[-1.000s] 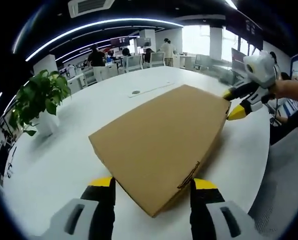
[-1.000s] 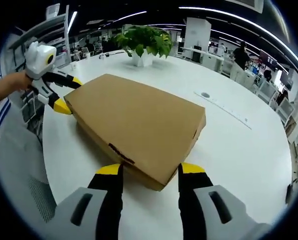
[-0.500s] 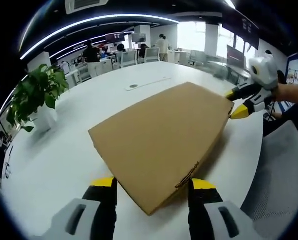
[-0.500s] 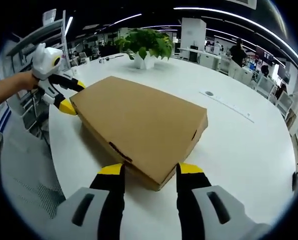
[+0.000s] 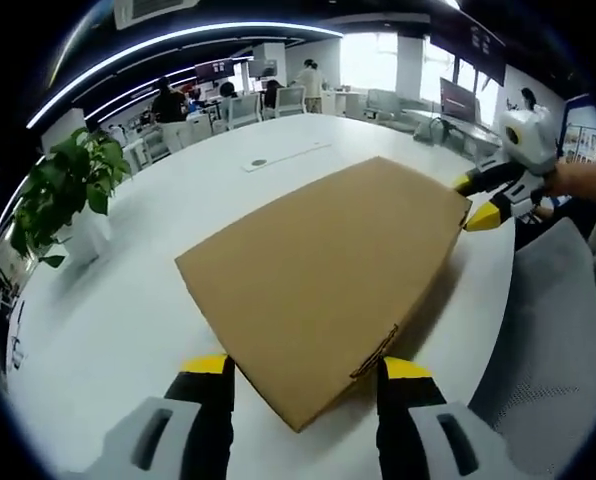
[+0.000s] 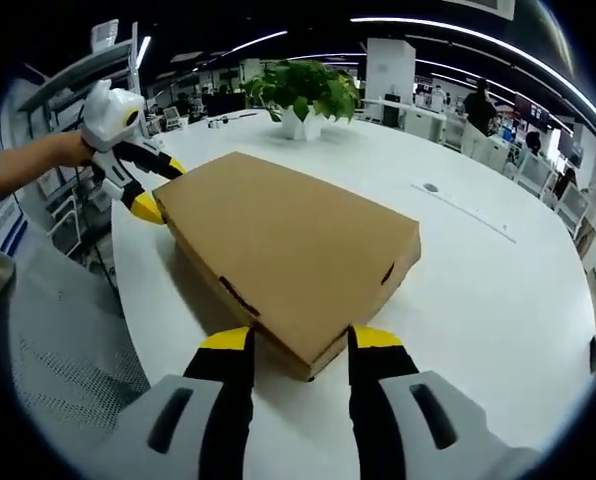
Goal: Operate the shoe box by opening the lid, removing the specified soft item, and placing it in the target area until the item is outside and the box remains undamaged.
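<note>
A flat brown cardboard shoe box (image 5: 323, 275) (image 6: 293, 250) lies on the white table (image 5: 108, 330) with its lid down. My left gripper (image 5: 306, 372) is open, and the box's near corner sits between its black, yellow-tipped jaws. The right gripper view shows the left gripper (image 6: 160, 187) at the far left corner, held by a hand. My right gripper (image 6: 300, 343) is open too, straddling the opposite corner. From the left gripper view, that right gripper (image 5: 473, 200) is at the box's far right corner. The soft item is hidden.
A potted plant (image 5: 68, 195) (image 6: 306, 95) stands on the table beyond the box. A grey mesh chair (image 5: 548, 340) (image 6: 63, 340) sits at the table edge beside the box. A cable port (image 5: 258, 162) lies farther back. People and desks fill the office behind.
Both views have shifted a little and show more of the chair. The box keeps its place between both pairs of jaws. The right jaws stand slightly closer together.
</note>
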`<control>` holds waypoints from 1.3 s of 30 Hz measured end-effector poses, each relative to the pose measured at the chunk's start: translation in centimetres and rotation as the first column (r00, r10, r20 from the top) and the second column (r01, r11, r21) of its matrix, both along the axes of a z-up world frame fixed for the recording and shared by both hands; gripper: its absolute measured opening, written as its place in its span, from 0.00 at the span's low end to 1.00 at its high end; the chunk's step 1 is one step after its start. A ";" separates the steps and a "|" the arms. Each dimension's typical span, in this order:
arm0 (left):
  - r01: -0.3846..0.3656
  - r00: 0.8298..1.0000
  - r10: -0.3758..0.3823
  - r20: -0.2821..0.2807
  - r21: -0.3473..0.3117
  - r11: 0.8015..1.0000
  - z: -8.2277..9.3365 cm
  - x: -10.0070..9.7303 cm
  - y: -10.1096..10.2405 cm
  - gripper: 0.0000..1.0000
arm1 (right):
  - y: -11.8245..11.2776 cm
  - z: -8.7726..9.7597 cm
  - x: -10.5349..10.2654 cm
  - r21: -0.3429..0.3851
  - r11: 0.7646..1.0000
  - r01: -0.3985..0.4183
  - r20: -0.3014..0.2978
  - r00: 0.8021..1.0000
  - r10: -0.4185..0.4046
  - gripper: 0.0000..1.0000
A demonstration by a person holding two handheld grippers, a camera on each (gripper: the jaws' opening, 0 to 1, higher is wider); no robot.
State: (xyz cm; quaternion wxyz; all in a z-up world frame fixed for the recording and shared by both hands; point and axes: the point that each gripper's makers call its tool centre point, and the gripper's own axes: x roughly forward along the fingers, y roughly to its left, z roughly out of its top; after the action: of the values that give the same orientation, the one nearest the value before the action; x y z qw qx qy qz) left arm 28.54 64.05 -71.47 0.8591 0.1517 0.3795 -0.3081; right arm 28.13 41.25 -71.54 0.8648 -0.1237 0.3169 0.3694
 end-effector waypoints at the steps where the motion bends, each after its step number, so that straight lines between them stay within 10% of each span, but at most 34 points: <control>1: 0.007 1.000 -0.007 0.000 0.009 1.000 0.0 -0.2 0.1 0.57 | 0.1 0.0 -0.3 0.002 1.000 -0.001 0.001 1.000 0.001 0.33; 20: -0.028 0.999 0.027 -0.019 -0.049 0.998 0.4 -2.1 0.3 0.60 | 0.3 0.4 -2.3 0.039 0.999 -0.016 0.015 1.000 0.015 0.32; 39: -0.007 1.000 0.008 0.016 -0.105 0.994 3.8 -1.9 0.2 0.65 | 0.5 4.5 -2.2 0.139 0.990 0.007 0.040 0.999 -0.013 0.35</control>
State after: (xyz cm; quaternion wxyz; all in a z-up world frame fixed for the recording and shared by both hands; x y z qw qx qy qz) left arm 26.59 64.21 -67.69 0.8701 0.1074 0.3564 -0.3232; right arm 25.98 41.71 -67.04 0.8794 -0.0690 0.2732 0.3837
